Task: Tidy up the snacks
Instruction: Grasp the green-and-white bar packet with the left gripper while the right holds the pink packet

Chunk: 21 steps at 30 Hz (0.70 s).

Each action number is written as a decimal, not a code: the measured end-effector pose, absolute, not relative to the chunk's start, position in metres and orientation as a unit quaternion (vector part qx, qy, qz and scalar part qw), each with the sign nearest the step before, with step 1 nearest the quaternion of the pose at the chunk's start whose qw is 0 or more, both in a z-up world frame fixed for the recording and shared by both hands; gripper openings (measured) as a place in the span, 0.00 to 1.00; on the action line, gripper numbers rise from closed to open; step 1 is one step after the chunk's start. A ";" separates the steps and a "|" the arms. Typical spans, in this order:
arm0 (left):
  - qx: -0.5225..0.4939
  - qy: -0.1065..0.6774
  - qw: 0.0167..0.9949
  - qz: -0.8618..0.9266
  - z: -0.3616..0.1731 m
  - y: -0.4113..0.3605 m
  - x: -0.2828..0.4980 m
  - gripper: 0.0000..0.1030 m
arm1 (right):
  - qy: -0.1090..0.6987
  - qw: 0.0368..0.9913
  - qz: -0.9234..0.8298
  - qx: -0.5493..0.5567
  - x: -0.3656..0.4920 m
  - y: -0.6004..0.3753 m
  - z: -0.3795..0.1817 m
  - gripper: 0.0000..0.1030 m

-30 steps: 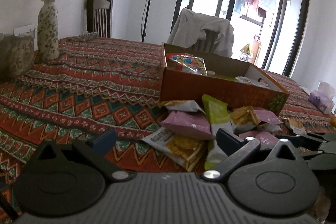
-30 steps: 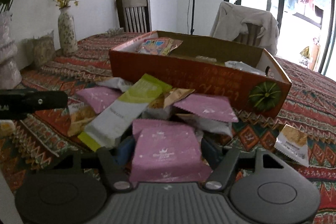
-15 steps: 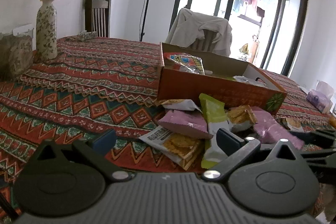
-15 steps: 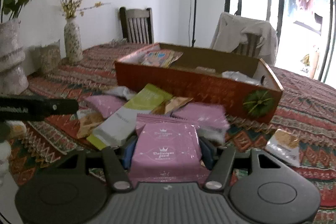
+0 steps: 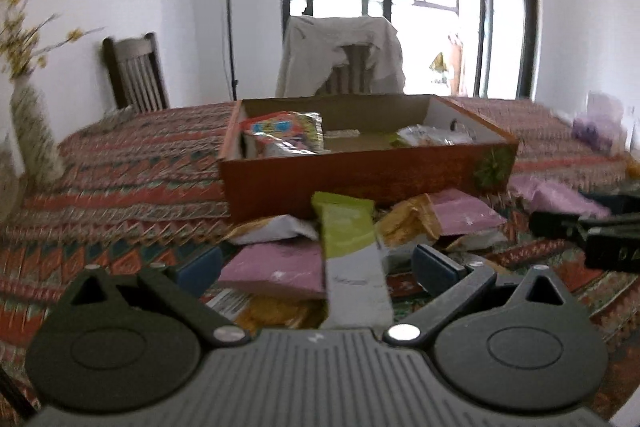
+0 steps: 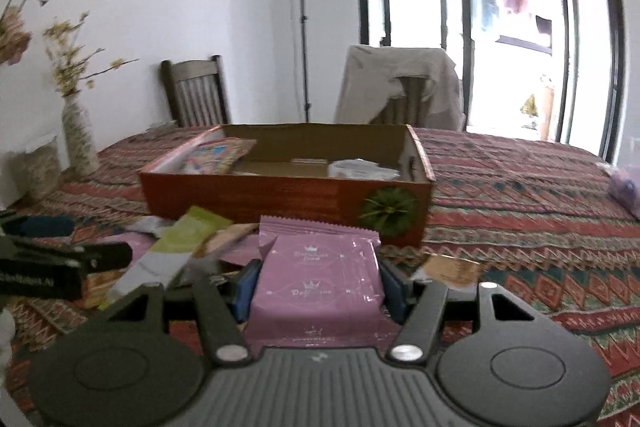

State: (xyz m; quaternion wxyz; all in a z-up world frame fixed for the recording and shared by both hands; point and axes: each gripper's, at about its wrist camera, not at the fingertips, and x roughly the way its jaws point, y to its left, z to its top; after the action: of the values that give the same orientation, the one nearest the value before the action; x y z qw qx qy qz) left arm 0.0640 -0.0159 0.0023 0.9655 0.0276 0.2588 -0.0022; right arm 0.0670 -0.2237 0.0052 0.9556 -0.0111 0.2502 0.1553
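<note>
An open orange cardboard box [image 5: 360, 183] holding a few snack packs stands mid-table. A loose pile of packets lies in front of it, among them a green-and-white packet [image 5: 348, 239] and a pink packet [image 5: 276, 267]. My left gripper [image 5: 318, 269] hovers open over this pile with nothing gripped. My right gripper [image 6: 320, 287] is shut on a pink snack packet [image 6: 318, 283], held above the table just before the box [image 6: 248, 199]. The right gripper also shows at the right edge of the left wrist view [image 5: 592, 231].
A patterned red tablecloth [image 5: 120, 187] covers the table. A flower vase [image 6: 80, 139] stands at the far left. One small brown packet [image 6: 452, 269] lies alone on the right. Two chairs stand behind the table, one draped with a cloth [image 6: 400, 83].
The right gripper closed on the pink packet and lifted it off the pile toward the box. The left gripper moved right, from beside the pile to over it, and now faces the box.
</note>
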 end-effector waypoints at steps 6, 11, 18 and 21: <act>0.069 0.278 0.958 -0.019 -0.009 -0.041 0.086 0.75 | 0.254 0.957 0.137 0.002 0.070 -0.240 -0.001 0.59; 0.096 0.299 0.949 -0.015 -0.018 -0.050 0.100 0.49 | 0.259 0.956 0.135 0.010 0.073 -0.246 -0.006 0.59; 0.096 0.316 0.944 -0.012 -0.021 -0.046 0.096 0.47 | 0.265 0.954 0.136 0.015 0.075 -0.248 -0.012 0.59; 0.102 0.326 0.940 -0.015 -0.021 -0.051 0.092 0.47 | 0.268 0.953 0.138 0.016 0.076 -0.247 -0.014 0.59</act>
State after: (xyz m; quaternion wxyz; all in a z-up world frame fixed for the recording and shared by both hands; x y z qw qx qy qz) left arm 0.0924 -0.0506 -0.0212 0.9397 0.1022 0.3261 -0.0148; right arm 0.0757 -0.2474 -0.0137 0.9534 0.0165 0.2676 0.1381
